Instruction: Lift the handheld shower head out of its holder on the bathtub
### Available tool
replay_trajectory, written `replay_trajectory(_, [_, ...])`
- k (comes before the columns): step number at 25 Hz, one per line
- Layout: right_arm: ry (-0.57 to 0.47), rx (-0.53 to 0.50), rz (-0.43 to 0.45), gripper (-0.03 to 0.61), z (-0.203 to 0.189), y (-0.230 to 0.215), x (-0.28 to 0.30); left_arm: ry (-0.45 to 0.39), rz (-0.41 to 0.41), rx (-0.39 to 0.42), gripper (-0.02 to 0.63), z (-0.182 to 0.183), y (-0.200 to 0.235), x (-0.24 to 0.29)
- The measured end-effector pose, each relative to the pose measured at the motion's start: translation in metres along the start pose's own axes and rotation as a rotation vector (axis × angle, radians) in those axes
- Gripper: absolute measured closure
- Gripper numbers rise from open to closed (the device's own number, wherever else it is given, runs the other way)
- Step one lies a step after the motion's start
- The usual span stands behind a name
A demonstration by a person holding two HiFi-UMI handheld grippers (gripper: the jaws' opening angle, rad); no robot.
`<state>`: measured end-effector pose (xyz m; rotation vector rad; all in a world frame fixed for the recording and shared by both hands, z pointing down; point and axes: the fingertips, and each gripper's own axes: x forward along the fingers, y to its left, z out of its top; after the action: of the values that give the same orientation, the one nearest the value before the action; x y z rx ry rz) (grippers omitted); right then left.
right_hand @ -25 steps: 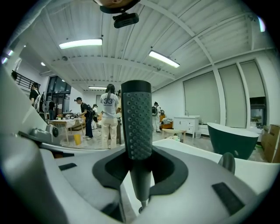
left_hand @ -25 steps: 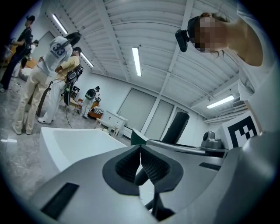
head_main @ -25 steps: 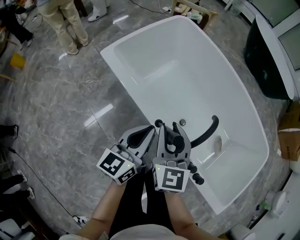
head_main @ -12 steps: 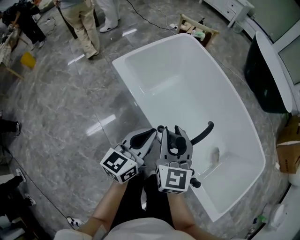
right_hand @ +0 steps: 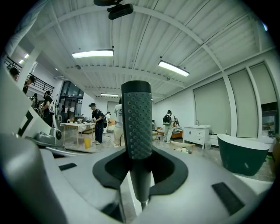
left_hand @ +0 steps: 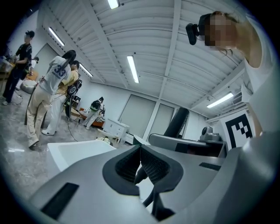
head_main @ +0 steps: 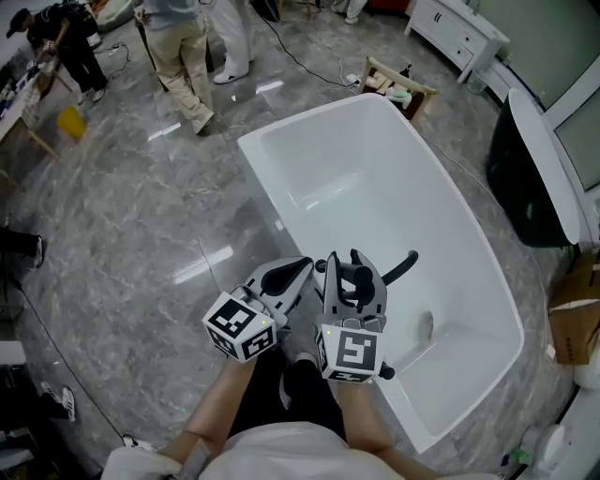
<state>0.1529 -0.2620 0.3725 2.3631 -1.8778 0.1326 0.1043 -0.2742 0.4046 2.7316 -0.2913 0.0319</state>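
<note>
The black handheld shower head [head_main: 401, 267] hangs over the near end of the white bathtub [head_main: 281, 141], and my right gripper [head_main: 352, 259] is shut on its handle. In the right gripper view the shower head [right_hand: 136, 118] stands upright between the pads of the right gripper [right_hand: 139, 168], its dotted face towards the camera. My left gripper [head_main: 305, 266] is close beside it on the left, above the tub's near rim. In the left gripper view the tips of the left gripper [left_hand: 141, 146] meet with nothing held, and the bathtub [left_hand: 65, 151] lies beyond. The holder is hidden.
Several people [head_main: 178, 47] stand on the grey marble floor at the far left. A wooden stool [head_main: 398, 80] sits by the tub's far end, a white cabinet [head_main: 459, 28] behind it. At the right are a dark tub [head_main: 534, 178] and a cardboard box [head_main: 572, 319].
Both grippers have risen together, the right one carrying the shower head up from the tub's rim. The tub looks smaller and farther below.
</note>
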Motion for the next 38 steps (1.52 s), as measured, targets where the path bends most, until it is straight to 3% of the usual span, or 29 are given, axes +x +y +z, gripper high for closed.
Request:
replay_trajectory(25, [-0.107,-0.098,0.137,0.453,0.074,0.035,-0.031,-0.100,-0.010,0.087,0.601,0.058,-0.045,-0.032])
replay_trajectory(38, [-0.167,-0.147,0.315,0.453,0.114,0.093,-0.029,-0.188,0.158,0.134,0.601,0.099,-0.017,-0.095])
